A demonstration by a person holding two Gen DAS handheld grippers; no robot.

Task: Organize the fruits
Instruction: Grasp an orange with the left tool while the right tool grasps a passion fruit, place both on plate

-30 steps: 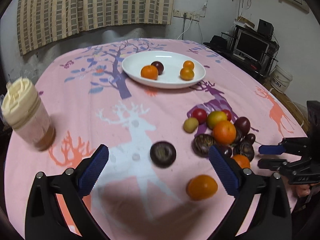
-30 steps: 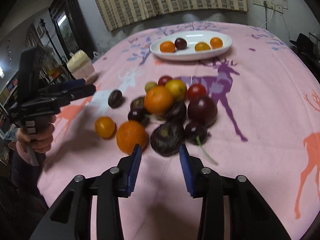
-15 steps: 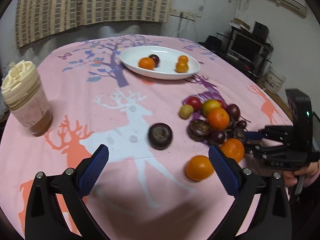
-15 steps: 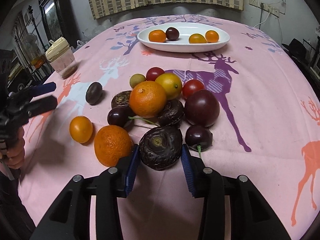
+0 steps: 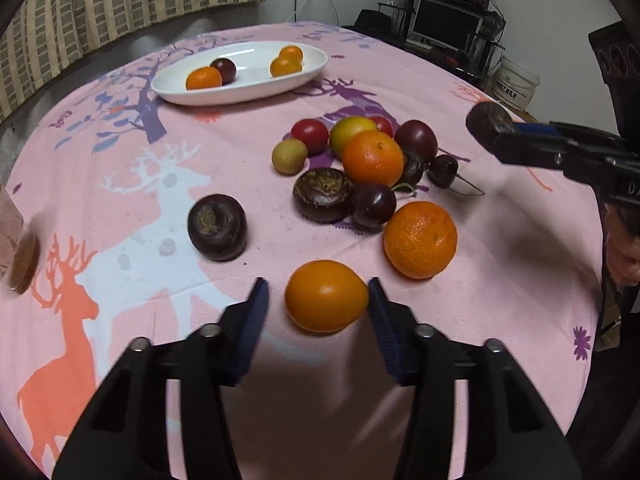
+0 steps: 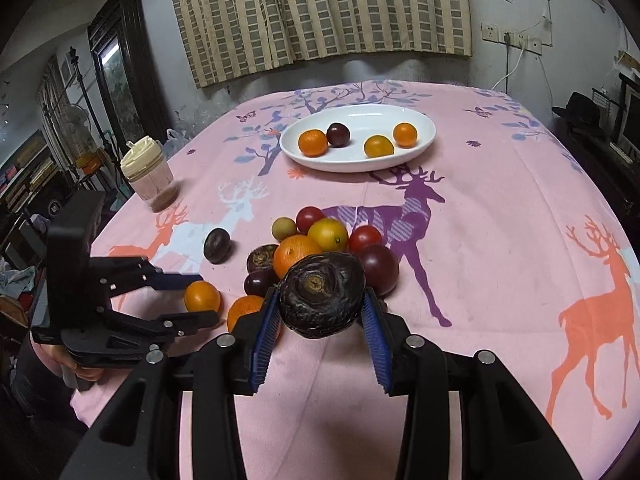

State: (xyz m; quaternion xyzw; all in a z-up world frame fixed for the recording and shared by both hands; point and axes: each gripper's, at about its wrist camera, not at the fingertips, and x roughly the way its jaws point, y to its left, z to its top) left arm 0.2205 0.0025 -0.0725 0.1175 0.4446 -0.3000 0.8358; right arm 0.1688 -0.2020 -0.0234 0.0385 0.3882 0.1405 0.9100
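Note:
My left gripper (image 5: pixel 318 285) is low over the pink tablecloth, its jaws closing around a small smooth orange fruit (image 5: pixel 326 296). The right pad touches it and a gap shows at the left pad. The right wrist view also shows the left gripper (image 6: pixel 198 299) around that fruit (image 6: pixel 202 295). My right gripper (image 6: pixel 320 296) is shut on a dark wrinkled fruit (image 6: pixel 322 294), held above the table and seen from the side (image 5: pixel 486 119). A pile of mixed fruits (image 5: pixel 372 156) lies mid-table. The white plate (image 5: pixel 240 94) at the back holds several fruits.
A lone dark fruit (image 5: pixel 217 226) lies left of the pile. A lidded cup (image 6: pixel 146 176) stands near the left table edge. A large mandarin (image 5: pixel 420 239) sits right of the left gripper. Shelves with a monitor (image 5: pixel 444 24) and a bucket (image 5: pixel 514 84) stand beyond the table.
My left gripper dropped toward the small orange fruit and its jaws narrowed from wide open. My right gripper closed on the dark wrinkled fruit and lifted it off the cloth.

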